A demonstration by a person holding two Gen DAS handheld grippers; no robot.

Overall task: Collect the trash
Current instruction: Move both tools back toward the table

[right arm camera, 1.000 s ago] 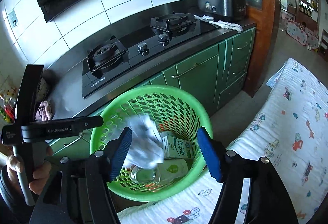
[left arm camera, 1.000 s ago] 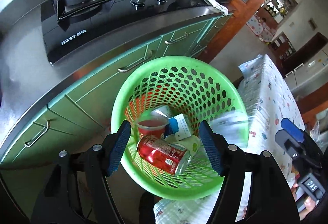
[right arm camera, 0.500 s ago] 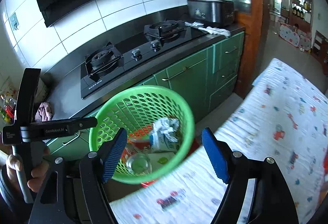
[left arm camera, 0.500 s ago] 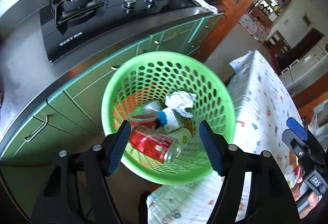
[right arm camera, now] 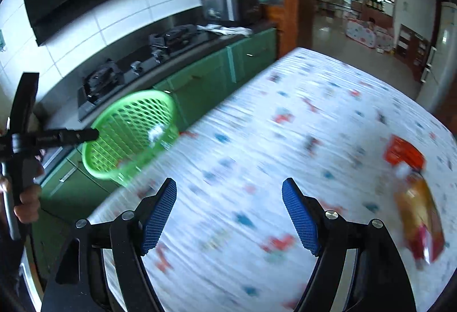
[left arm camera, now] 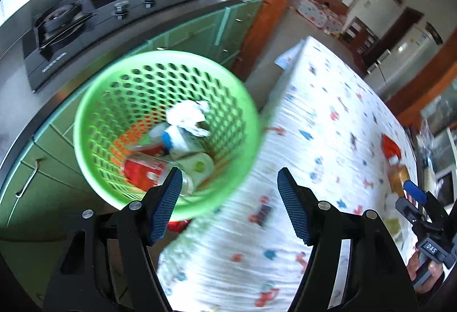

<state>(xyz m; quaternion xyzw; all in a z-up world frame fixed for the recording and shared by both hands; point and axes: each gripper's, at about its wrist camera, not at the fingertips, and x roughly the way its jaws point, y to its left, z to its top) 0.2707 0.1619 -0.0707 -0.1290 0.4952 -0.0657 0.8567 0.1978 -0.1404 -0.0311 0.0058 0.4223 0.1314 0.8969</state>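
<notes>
The remaining trash, a red packet (right arm camera: 404,152) and an orange-yellow wrapper (right arm camera: 420,215), lay blurred at the right edge of the patterned tablecloth (right arm camera: 285,140), well apart from the green basket (left arm camera: 94,100) at the table's far left corner, which already held a red can (left arm camera: 145,170) and crumpled paper (left arm camera: 187,113). The right gripper (right arm camera: 228,215) and left gripper (left arm camera: 228,206) were both spread and empty. A hurried sweep could likely knock the wrapper off that near edge, or pinch tablecloth along with it.

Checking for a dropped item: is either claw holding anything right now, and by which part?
Nothing is held. The left claw and the right claw both stand open with only the patterned tablecloth behind them.
</notes>
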